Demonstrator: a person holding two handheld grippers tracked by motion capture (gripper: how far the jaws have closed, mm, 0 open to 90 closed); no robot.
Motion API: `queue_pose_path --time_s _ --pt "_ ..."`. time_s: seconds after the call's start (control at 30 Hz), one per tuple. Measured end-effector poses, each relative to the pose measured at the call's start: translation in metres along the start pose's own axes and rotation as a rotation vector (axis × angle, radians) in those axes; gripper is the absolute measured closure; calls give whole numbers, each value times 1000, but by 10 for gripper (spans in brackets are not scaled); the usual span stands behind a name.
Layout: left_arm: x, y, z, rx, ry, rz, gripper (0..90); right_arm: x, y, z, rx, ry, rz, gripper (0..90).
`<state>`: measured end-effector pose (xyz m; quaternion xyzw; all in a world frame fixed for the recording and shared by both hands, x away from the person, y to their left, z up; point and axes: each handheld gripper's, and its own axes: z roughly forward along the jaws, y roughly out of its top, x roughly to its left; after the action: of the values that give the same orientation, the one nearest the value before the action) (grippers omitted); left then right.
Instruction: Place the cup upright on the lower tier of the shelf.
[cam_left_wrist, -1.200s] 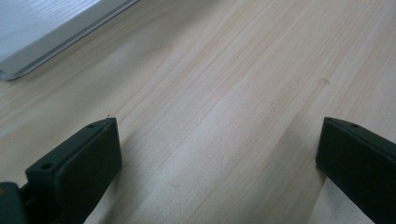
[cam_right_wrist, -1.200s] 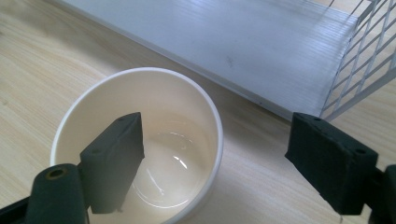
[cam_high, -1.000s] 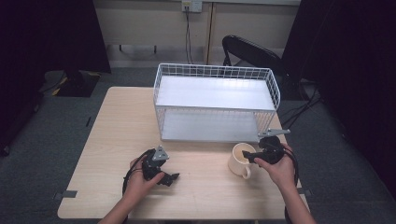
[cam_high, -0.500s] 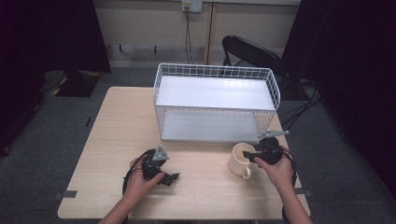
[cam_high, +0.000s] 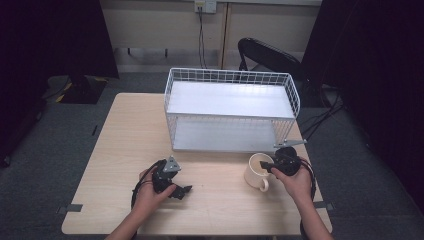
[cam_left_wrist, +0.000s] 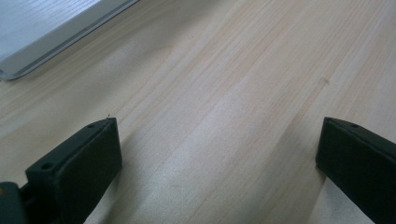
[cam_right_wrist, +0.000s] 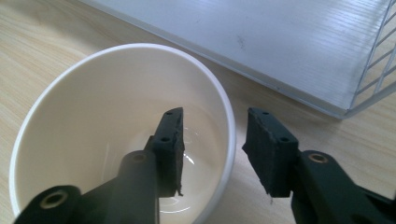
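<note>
A cream mug (cam_high: 257, 171) stands on the wooden table (cam_high: 125, 130) just in front of the white wire rack (cam_high: 230, 100), its handle turned toward the person. My right gripper (cam_high: 266, 164) is open and straddles the mug's right rim. In the right gripper view one jaw is inside the empty mug (cam_right_wrist: 93, 116) and the other outside, with a gap on each side of the wall; the right gripper (cam_right_wrist: 215, 116) has not closed on it. My left gripper (cam_high: 181, 192) rests low on the table at front left, open wide, and in its own view the left gripper (cam_left_wrist: 217, 126) has bare wood between its jaws.
The rack has two flat white shelves; its lower shelf (cam_right_wrist: 280, 37) edge lies right behind the mug and shows in the left gripper view as a pale shelf corner (cam_left_wrist: 37, 32). A dark chair (cam_high: 270, 55) stands behind the table. The table's front edge is near both hands.
My right gripper has edged left, bringing its jaws over the mug's rim. The left gripper and the mug have stayed put.
</note>
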<state>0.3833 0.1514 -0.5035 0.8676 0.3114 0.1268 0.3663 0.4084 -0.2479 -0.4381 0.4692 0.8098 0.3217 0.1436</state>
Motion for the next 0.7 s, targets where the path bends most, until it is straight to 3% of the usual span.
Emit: queue_pose_path --time_s 0.47,0.7 --pt "0 0 0 0 0 1 0 2 1 2 25 9 -39 754" --pt "0 0 0 0 0 0 0 2 1 2 27 6 -60 778"
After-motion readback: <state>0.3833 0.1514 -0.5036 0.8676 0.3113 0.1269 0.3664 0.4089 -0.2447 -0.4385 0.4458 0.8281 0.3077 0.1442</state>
